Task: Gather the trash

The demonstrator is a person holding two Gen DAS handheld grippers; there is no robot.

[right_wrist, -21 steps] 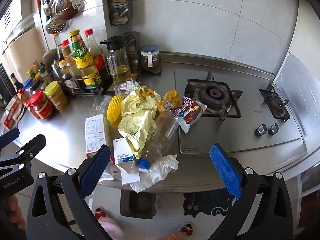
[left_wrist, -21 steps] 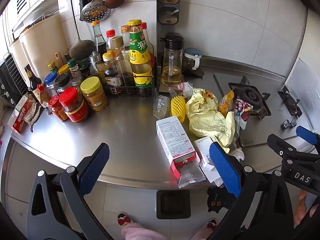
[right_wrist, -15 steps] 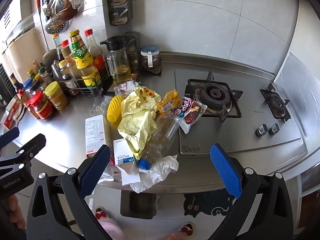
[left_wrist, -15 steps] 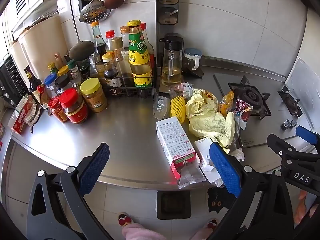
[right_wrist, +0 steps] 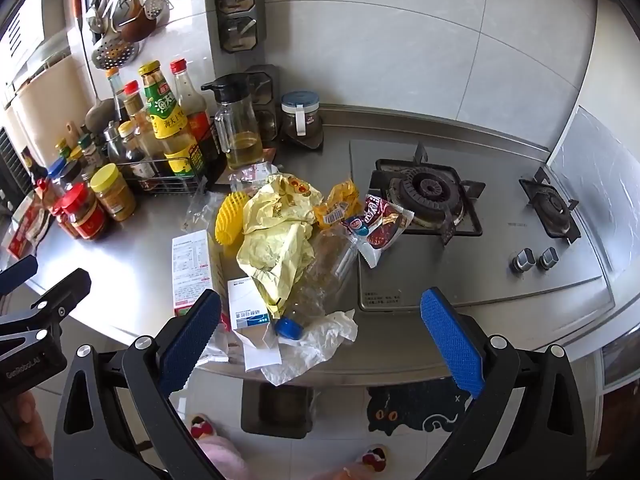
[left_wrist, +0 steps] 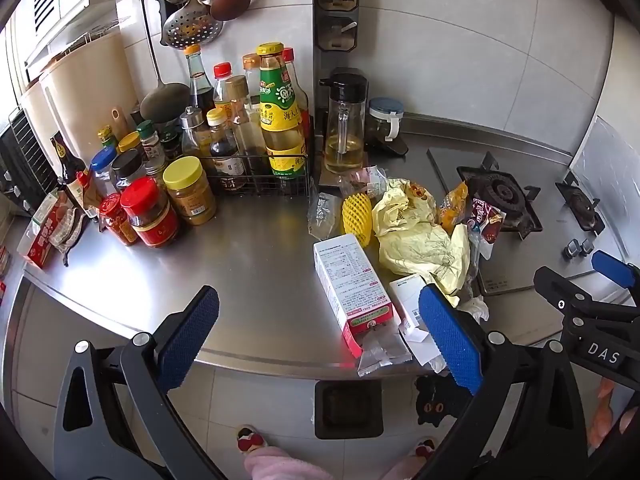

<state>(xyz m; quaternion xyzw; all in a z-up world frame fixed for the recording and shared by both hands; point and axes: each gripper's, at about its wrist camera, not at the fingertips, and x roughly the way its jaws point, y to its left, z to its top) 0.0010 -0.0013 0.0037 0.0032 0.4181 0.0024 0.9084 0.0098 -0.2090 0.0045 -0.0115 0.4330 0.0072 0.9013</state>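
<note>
A heap of trash lies on the steel counter [left_wrist: 248,248]: a white and red carton [left_wrist: 350,284] [right_wrist: 192,264], a yellow foam net [left_wrist: 357,218] [right_wrist: 229,220], crumpled yellow paper [left_wrist: 416,236] [right_wrist: 276,236], a small white and blue box [right_wrist: 247,306], a clear plastic bottle with a blue cap [right_wrist: 289,327], white tissue [right_wrist: 320,340] and a red snack wrapper [right_wrist: 382,230]. My left gripper [left_wrist: 318,338] is open and empty before the counter's front edge. My right gripper [right_wrist: 320,340] is open and empty, just short of the heap.
Sauce bottles and jars [left_wrist: 192,168] crowd the back left in and around a wire rack. An oil jug [left_wrist: 344,128] stands behind the heap. A gas hob [right_wrist: 432,200] lies to the right. A dark bin [left_wrist: 347,408] [right_wrist: 280,406] sits on the floor below the edge.
</note>
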